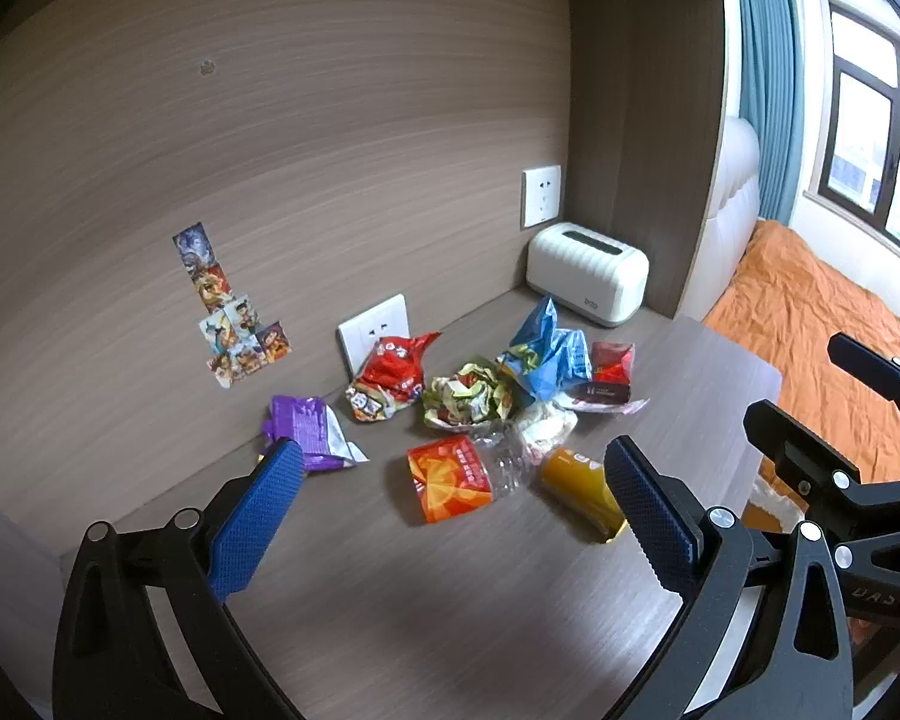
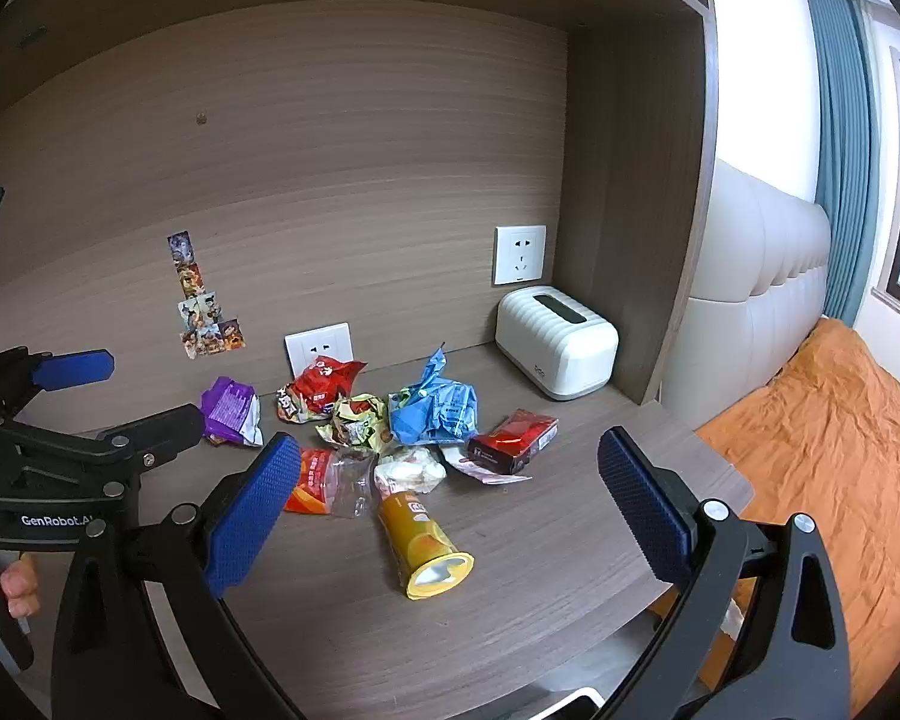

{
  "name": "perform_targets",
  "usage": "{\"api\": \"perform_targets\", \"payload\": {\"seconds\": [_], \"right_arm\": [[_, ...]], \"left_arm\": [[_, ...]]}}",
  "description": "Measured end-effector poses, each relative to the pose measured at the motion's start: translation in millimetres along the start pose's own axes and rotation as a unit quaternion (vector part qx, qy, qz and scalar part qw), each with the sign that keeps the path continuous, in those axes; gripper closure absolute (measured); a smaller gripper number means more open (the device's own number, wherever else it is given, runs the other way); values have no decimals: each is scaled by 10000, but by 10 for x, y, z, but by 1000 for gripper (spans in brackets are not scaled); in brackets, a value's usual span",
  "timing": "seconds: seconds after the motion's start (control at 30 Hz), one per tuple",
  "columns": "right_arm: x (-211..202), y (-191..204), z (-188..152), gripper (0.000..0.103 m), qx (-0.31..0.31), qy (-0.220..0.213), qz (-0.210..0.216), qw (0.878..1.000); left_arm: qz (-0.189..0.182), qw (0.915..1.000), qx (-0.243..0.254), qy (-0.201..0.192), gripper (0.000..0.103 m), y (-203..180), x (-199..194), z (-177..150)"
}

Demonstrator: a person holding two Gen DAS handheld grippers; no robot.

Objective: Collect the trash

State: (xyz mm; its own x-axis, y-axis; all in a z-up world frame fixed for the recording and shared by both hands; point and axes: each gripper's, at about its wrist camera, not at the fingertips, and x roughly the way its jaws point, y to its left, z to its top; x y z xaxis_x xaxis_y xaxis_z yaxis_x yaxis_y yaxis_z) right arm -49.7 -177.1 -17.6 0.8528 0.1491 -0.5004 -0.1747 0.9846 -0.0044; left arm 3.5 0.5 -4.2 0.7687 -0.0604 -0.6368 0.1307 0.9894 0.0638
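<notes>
A pile of trash lies on the wooden desk [image 2: 540, 540]: a purple wrapper [image 1: 309, 432] [image 2: 231, 411], a red snack bag [image 1: 390, 375] [image 2: 318, 387], a crumpled green-yellow wrapper [image 1: 468, 393] [image 2: 357, 420], a blue bag [image 1: 546, 354] [image 2: 432, 408], a red box [image 1: 609, 372] [image 2: 513, 441], an orange packet [image 1: 450, 477] [image 2: 312, 480], clear plastic [image 2: 351, 483], a white wad [image 2: 411, 468] and a yellow tube [image 1: 582, 492] [image 2: 423, 546] lying on its side. My left gripper [image 1: 450, 510] is open and empty, short of the pile. My right gripper [image 2: 447, 516] is open and empty, with the yellow tube between its fingers in view.
A white ribbed tissue box [image 1: 588, 273] [image 2: 555, 339] stands at the back right corner. Two wall sockets [image 1: 375, 330] [image 2: 519, 255] and stickers [image 1: 234, 324] are on the back panel. A bed with an orange cover [image 2: 828, 450] lies right of the desk edge.
</notes>
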Motion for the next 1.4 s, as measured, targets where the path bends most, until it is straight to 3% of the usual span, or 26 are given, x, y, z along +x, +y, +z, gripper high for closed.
{"api": "perform_targets", "payload": {"seconds": [1.4], "right_arm": [[57,-9,-31,4,93,105,95,9999]], "left_arm": [[-112,9999,-43,37,5,22,39,36]]}}
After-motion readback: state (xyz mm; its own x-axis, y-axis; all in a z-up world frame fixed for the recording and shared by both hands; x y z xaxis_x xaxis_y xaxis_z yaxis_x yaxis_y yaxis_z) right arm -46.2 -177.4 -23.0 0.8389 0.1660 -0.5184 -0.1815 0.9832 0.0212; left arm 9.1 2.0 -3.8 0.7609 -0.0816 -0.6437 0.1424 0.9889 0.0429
